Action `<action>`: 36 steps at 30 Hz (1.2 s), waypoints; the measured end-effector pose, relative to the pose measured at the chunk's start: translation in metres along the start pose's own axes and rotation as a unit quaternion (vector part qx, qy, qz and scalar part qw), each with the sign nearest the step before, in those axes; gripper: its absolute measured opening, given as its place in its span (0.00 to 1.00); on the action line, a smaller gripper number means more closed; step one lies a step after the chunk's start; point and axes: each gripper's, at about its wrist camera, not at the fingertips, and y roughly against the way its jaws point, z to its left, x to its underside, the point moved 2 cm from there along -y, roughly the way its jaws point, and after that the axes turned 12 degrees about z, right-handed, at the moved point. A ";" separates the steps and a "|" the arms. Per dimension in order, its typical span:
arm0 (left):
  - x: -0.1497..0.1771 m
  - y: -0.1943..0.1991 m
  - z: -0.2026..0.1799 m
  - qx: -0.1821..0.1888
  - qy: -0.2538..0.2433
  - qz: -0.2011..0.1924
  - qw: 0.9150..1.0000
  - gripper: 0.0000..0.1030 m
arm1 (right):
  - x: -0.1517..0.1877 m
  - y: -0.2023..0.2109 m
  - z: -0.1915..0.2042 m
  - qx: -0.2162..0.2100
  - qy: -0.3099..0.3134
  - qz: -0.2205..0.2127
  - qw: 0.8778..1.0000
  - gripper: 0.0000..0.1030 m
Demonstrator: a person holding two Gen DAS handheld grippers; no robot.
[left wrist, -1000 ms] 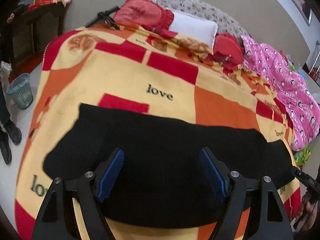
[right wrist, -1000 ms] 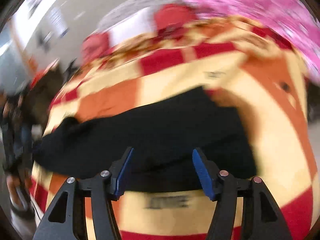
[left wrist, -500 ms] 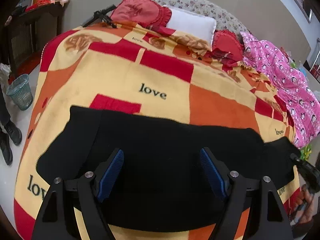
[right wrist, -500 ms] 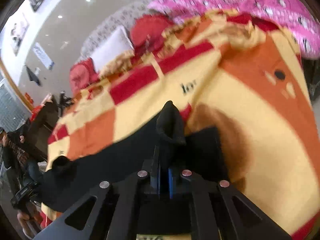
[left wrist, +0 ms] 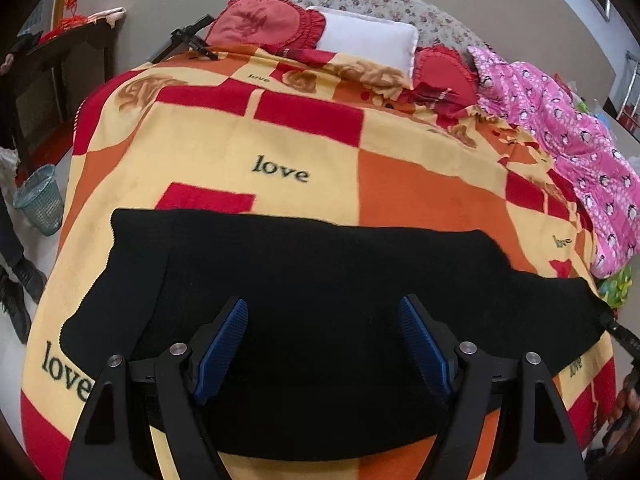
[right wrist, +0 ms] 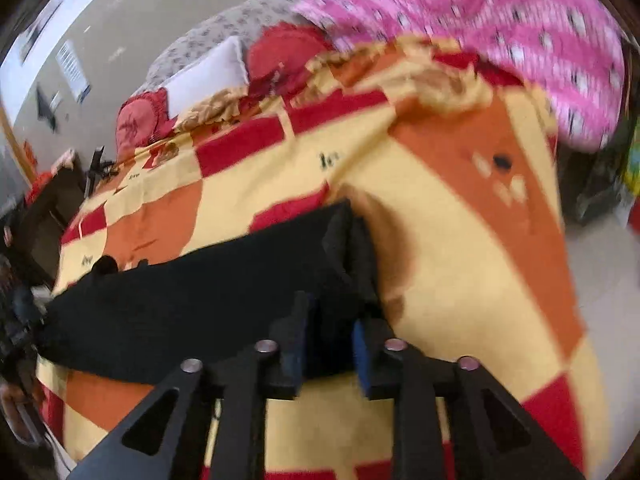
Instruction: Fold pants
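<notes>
The black knit pants (left wrist: 320,280) are spread flat crosswise over the near end of the red, orange and yellow "love" blanket (left wrist: 280,152). One end is bunched up into a raised fold (right wrist: 344,248), the rest lies smooth.

Left claw (left wrist: 323,334) gapes wide; right claw (right wrist: 328,338) opening (fabric between).

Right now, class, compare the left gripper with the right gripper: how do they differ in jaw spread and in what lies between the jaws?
The left gripper has its jaws spread wide; the right gripper has a narrow gap, and its jaws are opening. The left gripper's jaws hover over the flat middle of the black pants, gripping nothing; the right gripper has a raised fold at the pants' end between its jaws. Both have blue pads and point down at the blanket.
</notes>
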 end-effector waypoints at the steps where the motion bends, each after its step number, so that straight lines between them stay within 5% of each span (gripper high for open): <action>1: -0.002 0.001 -0.002 0.003 -0.002 -0.002 1.000 0.75 | 0.001 0.009 0.005 0.006 0.009 -0.010 1.000 0.37; 8: 0.003 0.008 -0.028 0.023 -0.031 -0.008 0.999 0.75 | 0.003 0.038 0.051 0.057 0.074 -0.061 0.994 0.62; 19: 0.007 0.020 -0.032 0.020 -0.038 -0.012 0.999 0.75 | 0.001 0.032 0.086 0.132 0.115 -0.084 0.981 0.72; 29: 0.004 0.016 -0.026 0.022 -0.025 -0.005 0.999 0.75 | 0.003 0.019 0.092 0.265 0.168 -0.103 0.944 0.77; 36: 0.002 0.013 -0.024 0.022 -0.025 -0.002 0.999 0.75 | 0.008 0.009 0.106 0.276 0.205 -0.096 0.934 0.80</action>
